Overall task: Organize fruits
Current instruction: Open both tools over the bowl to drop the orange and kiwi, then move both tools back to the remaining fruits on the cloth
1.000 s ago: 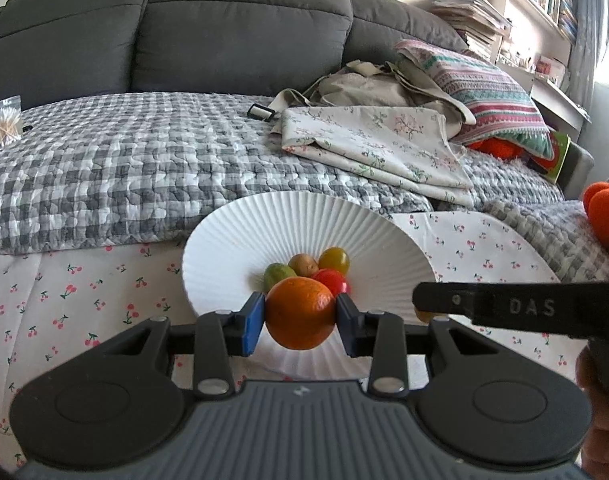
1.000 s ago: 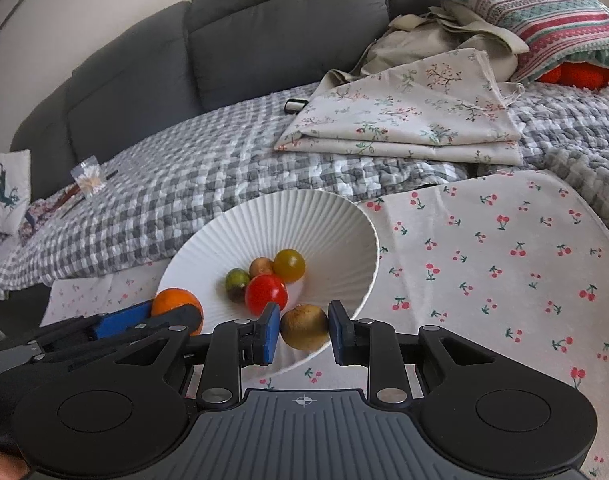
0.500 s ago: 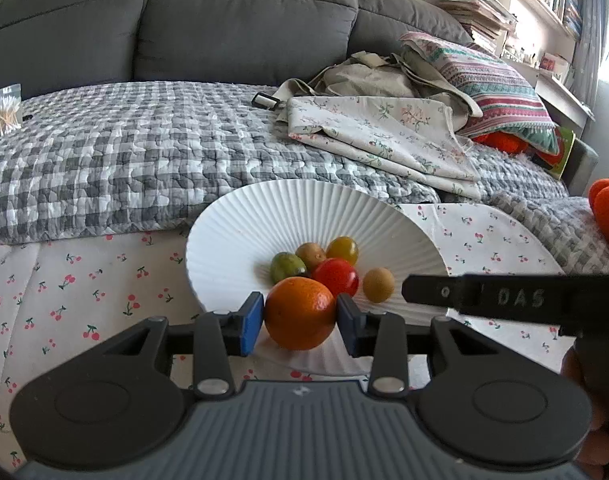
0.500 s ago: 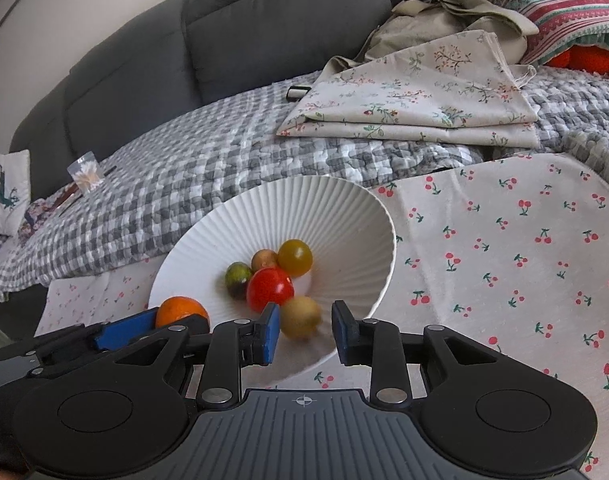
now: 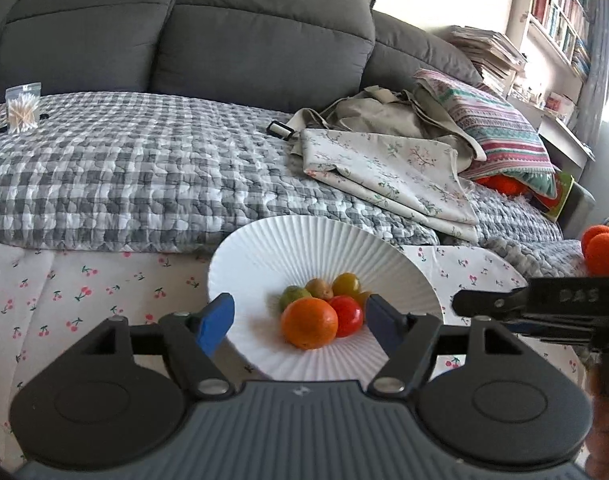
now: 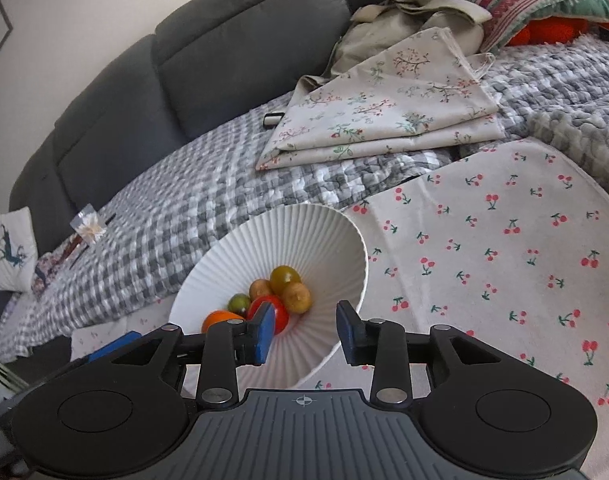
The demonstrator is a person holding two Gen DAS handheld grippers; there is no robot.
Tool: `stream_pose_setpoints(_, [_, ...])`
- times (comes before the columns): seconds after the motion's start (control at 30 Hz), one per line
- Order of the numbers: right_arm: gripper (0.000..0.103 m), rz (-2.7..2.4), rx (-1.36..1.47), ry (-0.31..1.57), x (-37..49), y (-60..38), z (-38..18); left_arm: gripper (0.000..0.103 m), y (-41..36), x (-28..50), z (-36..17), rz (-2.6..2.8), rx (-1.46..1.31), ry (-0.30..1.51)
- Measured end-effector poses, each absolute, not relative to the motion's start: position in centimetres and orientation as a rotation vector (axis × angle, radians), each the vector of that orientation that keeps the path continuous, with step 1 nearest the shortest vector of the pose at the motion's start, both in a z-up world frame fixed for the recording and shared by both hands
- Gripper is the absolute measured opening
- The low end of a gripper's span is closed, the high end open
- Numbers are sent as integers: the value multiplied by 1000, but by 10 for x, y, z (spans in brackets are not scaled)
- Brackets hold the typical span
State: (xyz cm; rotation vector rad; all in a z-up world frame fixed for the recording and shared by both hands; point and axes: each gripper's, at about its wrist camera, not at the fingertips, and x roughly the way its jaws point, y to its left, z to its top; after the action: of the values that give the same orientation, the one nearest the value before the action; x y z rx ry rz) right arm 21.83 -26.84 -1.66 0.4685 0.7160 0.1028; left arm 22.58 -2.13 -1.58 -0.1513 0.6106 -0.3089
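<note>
Orange point(image 5: 309, 323) sits in the white ribbed bowl point(image 5: 264, 252), lower centre of the left wrist frame, touching the red tomato point(image 5: 346, 315) on its right. Behind them: green fruit point(image 5: 293, 294), brown one point(image 5: 319, 287), yellow-green tomato point(image 5: 346, 284). In the right wrist view a 2nd brown fruit point(image 6: 297, 297) lies btwn the yellow-green tomato and the red one.

My left gripper point(image 5: 300, 320) is spread wide, blue pads either side of the orange, not touching it. My right gripper point(image 6: 305, 334) is also spread apart w/ nothing in it, over the bowl's near rim.

Bowl rests on a cherry-print cloth point(image 6: 504, 240); grey checked blanket point(image 5: 124, 176) and folded floral fabric point(image 5: 388, 168) fill the upper part of the frame.
</note>
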Motion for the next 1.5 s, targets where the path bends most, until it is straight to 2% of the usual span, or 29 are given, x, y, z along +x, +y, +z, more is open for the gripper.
stream_pose_setpoints(0.07, [38, 115, 487, 712, 215, -269, -11, 72, -18, 225, -13, -293, -160, 613])
stream_pose_setpoints(0.2, [51, 129, 451, 734, 207, -263, -3, 72, -17, 220, -10, -285, -165, 634])
stream_pose_setpoints(0.37, [56, 118, 389, 740, 194, -257, 3, 73, -21, 208, -7, -272, -128, 657])
stream_pose_setpoints(0.53, [68, 143, 393, 711, 176, -258, 17, 77, -19, 195, 0, -261, -105, 673])
stream_pose_setpoints(0.7, [72, 149, 374, 705, 155, -256, 24, 78, -12, 184, 5, -245, -109, 700])
stream_pose_setpoints(1.07, [78, 183, 363, 719, 126, -252, 28, 94, -4, 160, 9, -227, -132, 794])
stream_pose_setpoints(1.5, [85, 173, 361, 788, 116, -252, 14, 97, -7, 138, -2, -281, -114, 866])
